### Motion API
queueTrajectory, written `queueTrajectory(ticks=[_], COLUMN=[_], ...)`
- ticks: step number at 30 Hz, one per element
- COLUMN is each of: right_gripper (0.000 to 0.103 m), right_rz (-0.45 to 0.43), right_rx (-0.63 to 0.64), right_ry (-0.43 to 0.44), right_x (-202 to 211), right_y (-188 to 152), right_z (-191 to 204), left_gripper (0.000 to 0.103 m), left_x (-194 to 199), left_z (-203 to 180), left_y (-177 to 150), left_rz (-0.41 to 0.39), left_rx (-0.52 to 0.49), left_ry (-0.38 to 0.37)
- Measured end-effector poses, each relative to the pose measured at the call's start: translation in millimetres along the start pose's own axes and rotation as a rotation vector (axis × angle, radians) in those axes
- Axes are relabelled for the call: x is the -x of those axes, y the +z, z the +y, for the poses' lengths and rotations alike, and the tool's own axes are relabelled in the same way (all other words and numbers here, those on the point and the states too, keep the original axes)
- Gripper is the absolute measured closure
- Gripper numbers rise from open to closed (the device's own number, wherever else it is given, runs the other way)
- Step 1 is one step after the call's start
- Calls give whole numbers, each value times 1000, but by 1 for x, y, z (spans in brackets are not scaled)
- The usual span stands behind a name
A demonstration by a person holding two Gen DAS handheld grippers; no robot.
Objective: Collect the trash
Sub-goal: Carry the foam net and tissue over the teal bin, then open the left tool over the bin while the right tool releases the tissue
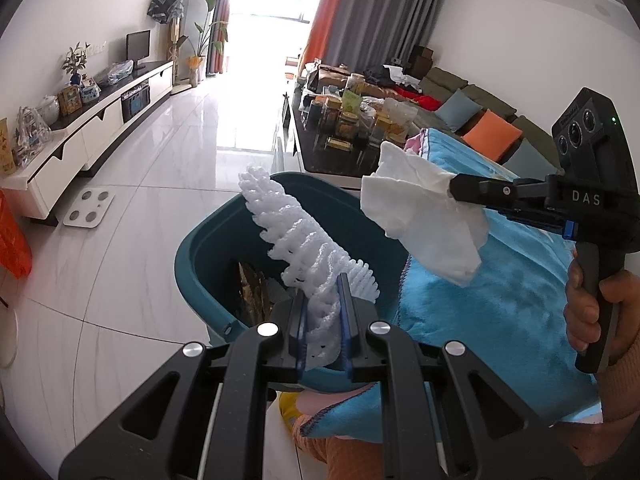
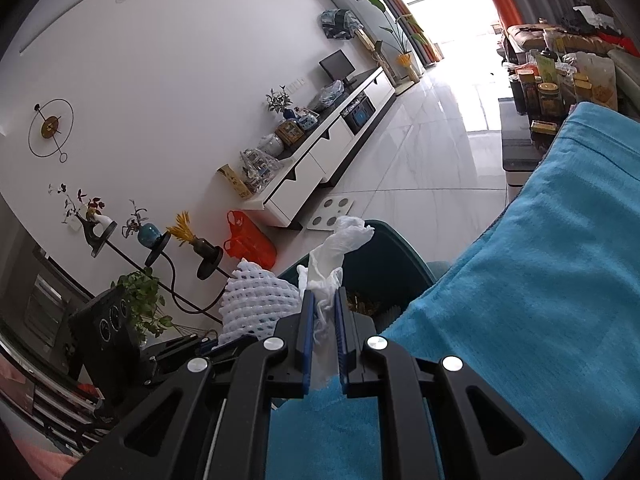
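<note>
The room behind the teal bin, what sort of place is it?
Most likely a home living room: a long white TV cabinet with a small black screen runs along one wall, a dark green sofa with orange and blue cushions faces it, and grey and orange curtains frame a bright window.

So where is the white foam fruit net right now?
In the left wrist view the foam fruit net sits centre frame, clamped in the left gripper over the teal trash bin, left of the tissue in the right gripper.
</note>
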State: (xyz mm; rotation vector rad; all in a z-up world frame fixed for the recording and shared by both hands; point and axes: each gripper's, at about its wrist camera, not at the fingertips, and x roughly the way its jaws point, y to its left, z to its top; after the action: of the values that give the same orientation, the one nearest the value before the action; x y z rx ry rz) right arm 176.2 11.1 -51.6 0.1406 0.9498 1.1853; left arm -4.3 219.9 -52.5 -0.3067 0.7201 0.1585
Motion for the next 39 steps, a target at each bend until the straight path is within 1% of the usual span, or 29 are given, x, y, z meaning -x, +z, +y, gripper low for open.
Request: queueTrajectory(ticks=[16,24,31,37,39], right_gripper=[94,93,92,86,86], right_rz=[30,58,77,92,95], right_rx=[-4,-12,3,13,15], right_ry=[-16,-42,-67,-89,-99], right_x=[-21,-36,-48,-57,-59], right_y=[3,3,6,6,7], right_z=[5,9,22,29,31], left_gripper=[90,89,89,87,83], left_x=[-15,-25,-36,-44,-47], left_z=[0,-1,-4,-3,-3], left_y=[-2,-3,-1,-2,-3], left_rz=[26,41,54,69,73], left_rx=[23,38,41,49,51], left_ry=[33,41,49,45,46])
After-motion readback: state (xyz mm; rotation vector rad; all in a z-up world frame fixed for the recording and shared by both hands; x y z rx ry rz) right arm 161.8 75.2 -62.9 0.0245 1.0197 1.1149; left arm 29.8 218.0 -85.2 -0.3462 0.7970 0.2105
